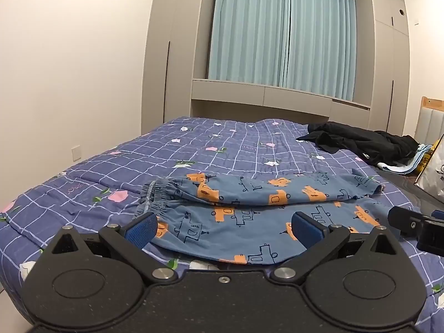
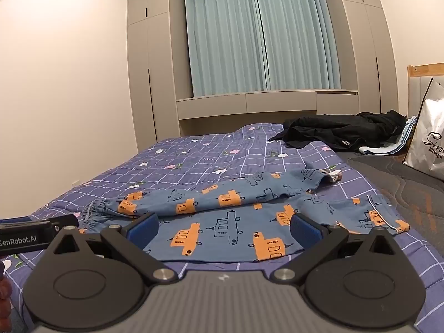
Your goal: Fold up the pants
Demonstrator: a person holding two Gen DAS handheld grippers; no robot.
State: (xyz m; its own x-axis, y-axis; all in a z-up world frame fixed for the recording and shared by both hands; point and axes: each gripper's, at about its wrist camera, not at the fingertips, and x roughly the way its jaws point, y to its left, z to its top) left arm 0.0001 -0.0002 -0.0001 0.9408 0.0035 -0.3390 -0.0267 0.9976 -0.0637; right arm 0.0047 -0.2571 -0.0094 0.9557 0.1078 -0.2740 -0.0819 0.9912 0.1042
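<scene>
We are holding both grippers [image 1: 224,226] [image 2: 224,226] with jaws released over soft, light pajama pants [image 1: 249,216]; we are judging the gathered cuffs [image 1: 158,194] the best hold.

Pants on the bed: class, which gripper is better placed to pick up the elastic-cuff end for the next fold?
Probably left. The left gripper, open, sits near the gathered cuffs of the pants; the right gripper faces the other end.

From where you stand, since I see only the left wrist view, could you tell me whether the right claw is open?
Observer: Yes, the right claw is wide open and holds nothing.
Operator: Thank you. Where does the right end of the pants finish?
Observer: The pants end a little beyond that claw's right finger, and a white stripe runs along that end.
</scene>
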